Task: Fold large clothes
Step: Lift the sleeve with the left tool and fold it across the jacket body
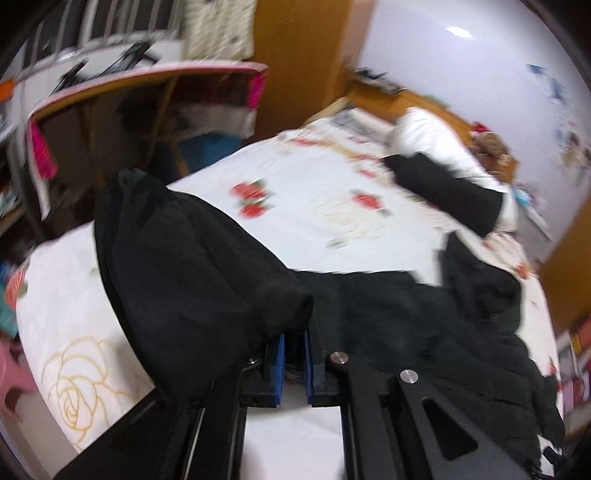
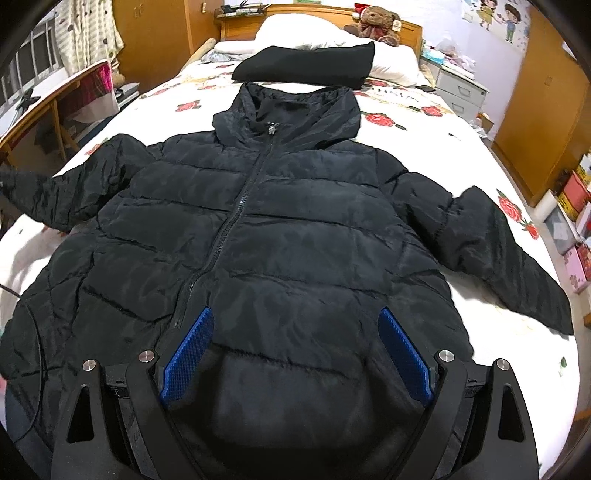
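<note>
1. A black puffer jacket (image 2: 266, 229) lies face up on the bed (image 2: 491, 177), zipped, hood (image 2: 291, 110) toward the pillow (image 2: 391, 62), hem nearest the right wrist camera.
2. The right claw (image 2: 297, 354) hangs over the hem with its blue pads (image 2: 188, 354) spread wide apart, gripping nothing.
3. The left claw (image 1: 294, 365) has its blue pads close together, pinching the end of one sleeve (image 1: 192, 280). That sleeve is lifted off the sheet and drapes back over the claw's left finger.
4. In the left wrist view, which is blurred, the rest of the jacket spreads to the right across the rose-printed sheet.
5. The other sleeve (image 2: 517, 266) lies flat, stretched out toward the bed's right edge.
6. A folded black garment (image 2: 306, 68) rests beyond the hood, partly on the pillow.
7. A teddy bear (image 2: 380, 24) sits at the headboard.
8. A desk (image 2: 44, 110) stands beside the bed on the left.
</note>
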A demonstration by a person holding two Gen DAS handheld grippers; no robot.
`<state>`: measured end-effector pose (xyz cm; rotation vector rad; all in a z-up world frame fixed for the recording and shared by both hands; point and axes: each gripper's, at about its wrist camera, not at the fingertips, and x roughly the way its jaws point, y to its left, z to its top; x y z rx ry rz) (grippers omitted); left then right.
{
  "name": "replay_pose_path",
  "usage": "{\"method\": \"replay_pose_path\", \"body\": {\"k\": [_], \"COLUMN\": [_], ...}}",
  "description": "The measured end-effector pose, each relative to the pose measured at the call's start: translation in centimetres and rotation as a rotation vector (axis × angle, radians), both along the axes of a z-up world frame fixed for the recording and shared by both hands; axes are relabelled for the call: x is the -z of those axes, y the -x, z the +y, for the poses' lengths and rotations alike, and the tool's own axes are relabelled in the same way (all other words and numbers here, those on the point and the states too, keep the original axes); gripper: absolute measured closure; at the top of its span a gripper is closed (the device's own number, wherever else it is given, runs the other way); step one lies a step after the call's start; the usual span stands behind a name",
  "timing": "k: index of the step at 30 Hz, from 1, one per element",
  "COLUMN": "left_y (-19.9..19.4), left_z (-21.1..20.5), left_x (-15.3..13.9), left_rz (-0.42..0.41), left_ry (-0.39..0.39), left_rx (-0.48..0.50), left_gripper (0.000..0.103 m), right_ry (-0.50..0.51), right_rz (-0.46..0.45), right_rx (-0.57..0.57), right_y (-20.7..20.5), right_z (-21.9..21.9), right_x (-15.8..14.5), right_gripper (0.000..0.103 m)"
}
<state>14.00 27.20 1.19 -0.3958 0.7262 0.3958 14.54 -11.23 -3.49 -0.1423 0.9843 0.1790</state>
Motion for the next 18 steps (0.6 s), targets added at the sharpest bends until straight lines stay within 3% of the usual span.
{"method": "replay_pose_path", "body": {"k": [4,9,18], "left_y": [-1.4,-3.9,-9.6], "left_z": [-4.4,-10.3,-22.1], "left_x": [-3.8,-6.5,-5.3], "left_rz": [-0.063,-0.107,-0.08], "left_ry": [-0.007,0.007,0.048], "left_rx": [0.122,0.271,0.516], "left_gripper": [0.095,0.096,0.097], "right_ry": [-0.016,-0.042,-0.086], "right_rz": [-0.017,-0.036,-0.044], "right_rx": [0.025,0.068,0.155], "right_y": [1.3,2.3,3.2], "right_z": [-1.8,-4.2,-8.8], "right_x": [-1.0,-2.0,-2.2], "right_gripper": [0.012,0.012,0.012]}}
